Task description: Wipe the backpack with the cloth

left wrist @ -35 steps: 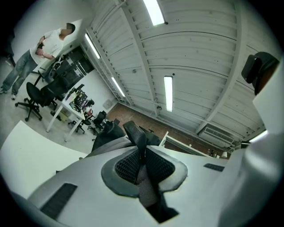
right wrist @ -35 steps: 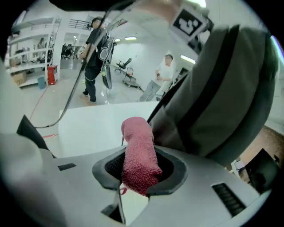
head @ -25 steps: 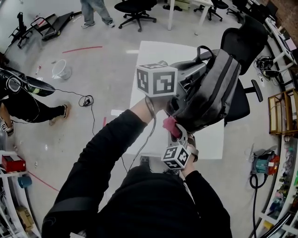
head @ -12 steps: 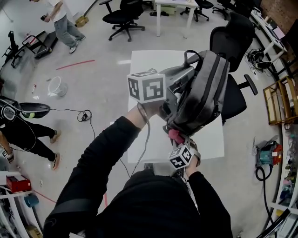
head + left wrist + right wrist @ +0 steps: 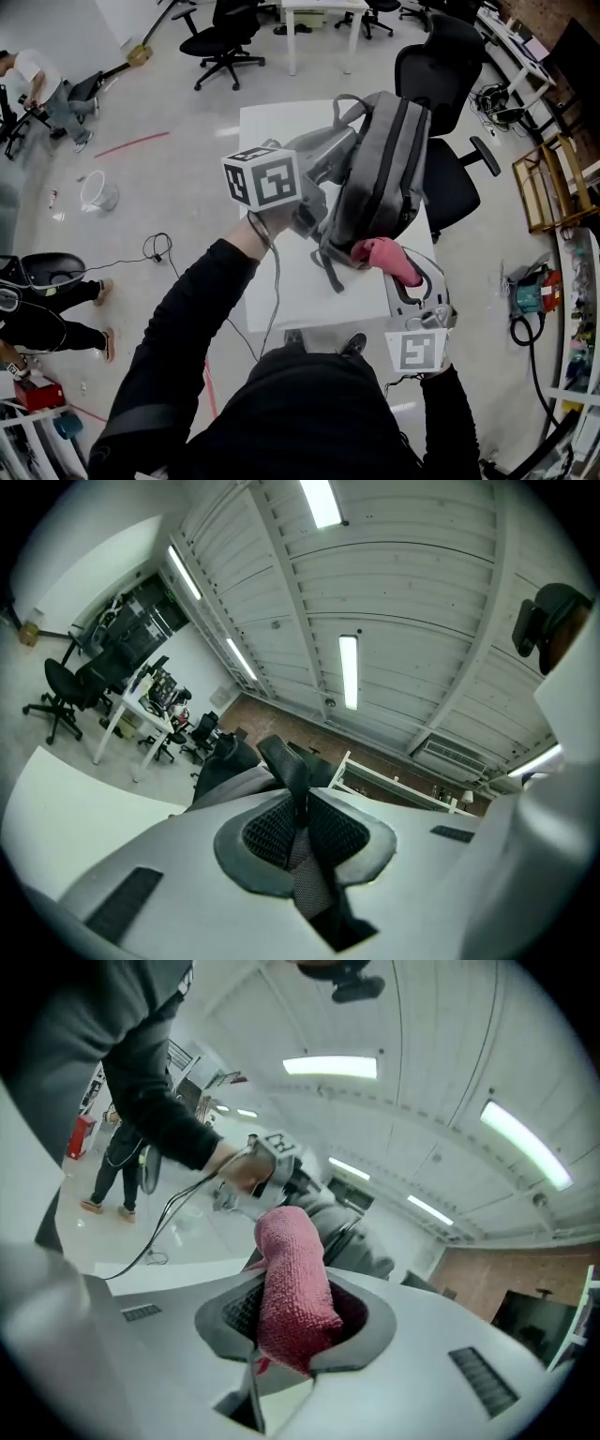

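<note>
Bright ceiling strip lights (image 5: 349, 672) (fisheye-bent edges)

No legible text anywhere (square markers (image 5: 262, 178) only)

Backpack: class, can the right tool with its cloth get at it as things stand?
Probably yes: the cloth in the right tool sits beside the backpack, at its lower end, nothing between.

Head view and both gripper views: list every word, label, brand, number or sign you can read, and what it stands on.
No readable text anywhere.
Left marker cube: black-and-white square pattern, no letters.
Right marker cube: likewise.
Backpack: no label or brand shows.
Cloth: plain pink, no print.
Red box on the shelf: too small to read.
</note>
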